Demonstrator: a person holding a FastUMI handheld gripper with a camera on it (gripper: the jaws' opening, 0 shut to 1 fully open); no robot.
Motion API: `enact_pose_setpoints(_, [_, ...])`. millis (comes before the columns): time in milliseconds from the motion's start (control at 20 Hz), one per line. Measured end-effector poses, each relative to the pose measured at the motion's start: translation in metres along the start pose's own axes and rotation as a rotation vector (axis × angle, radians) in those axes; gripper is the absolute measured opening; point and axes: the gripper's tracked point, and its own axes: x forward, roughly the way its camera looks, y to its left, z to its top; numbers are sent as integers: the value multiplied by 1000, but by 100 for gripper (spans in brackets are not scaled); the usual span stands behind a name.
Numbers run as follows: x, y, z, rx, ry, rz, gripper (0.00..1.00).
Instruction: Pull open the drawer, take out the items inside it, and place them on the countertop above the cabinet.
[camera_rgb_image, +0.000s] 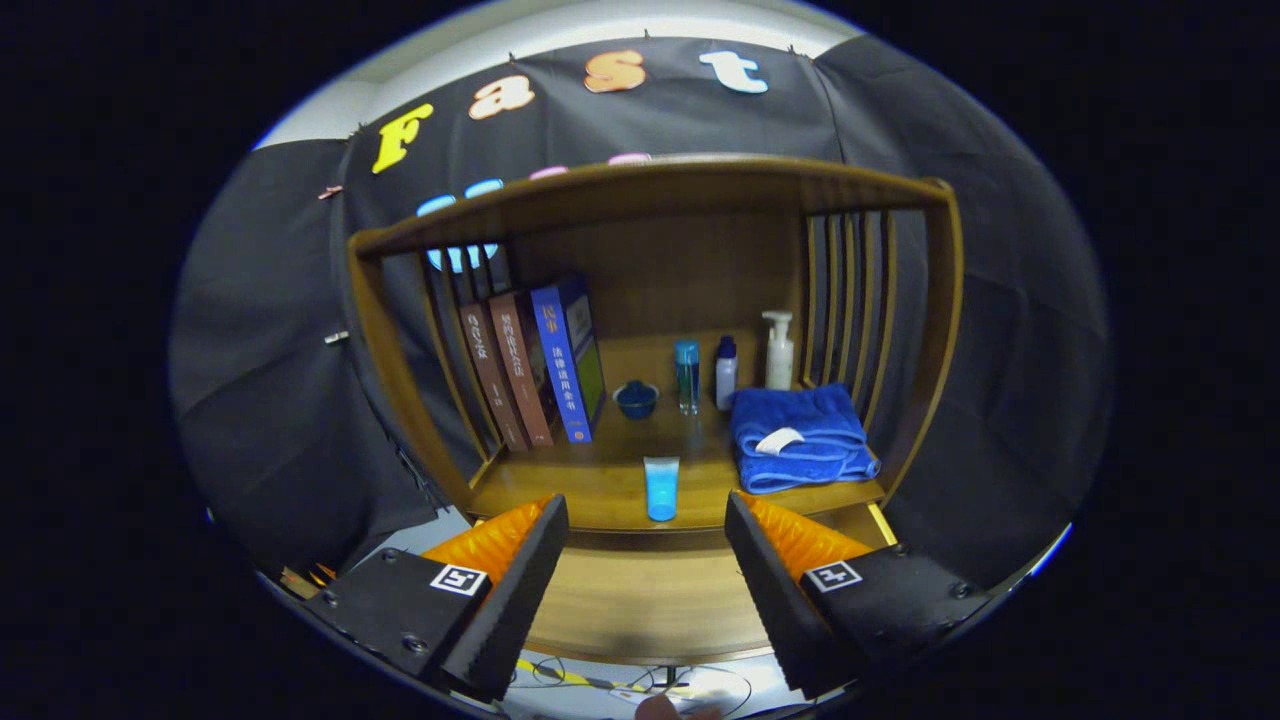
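Blue tube stands upright on countertop, beyond the empty, parted claw.

Drawer: front partly covered by the fingers, which stand wide apart with nothing between them; interior hidden, contents cannot be told. Books: spine lettering too small to be made out. Three bottles at the back of the bench: labels illegible. Towel: tag blurred.

A light-blue plastic tube stands upright at the front edge of the wooden countertop. The wooden drawer sits below that countertop.
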Motion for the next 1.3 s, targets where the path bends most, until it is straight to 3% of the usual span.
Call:
enact_pose_setpoints(250, [-30,-16,-34,-147,-167,-15,99])
enact_pose_setpoints(450, [-25,-28,-103,-220,-193,-4,99])
enact_pose_setpoints(750, [-30,-26,-180,-146,-193,-9,100])
enact_pose_setpoints(1300, [-8,-26,-253,-90,-138,-50,100])
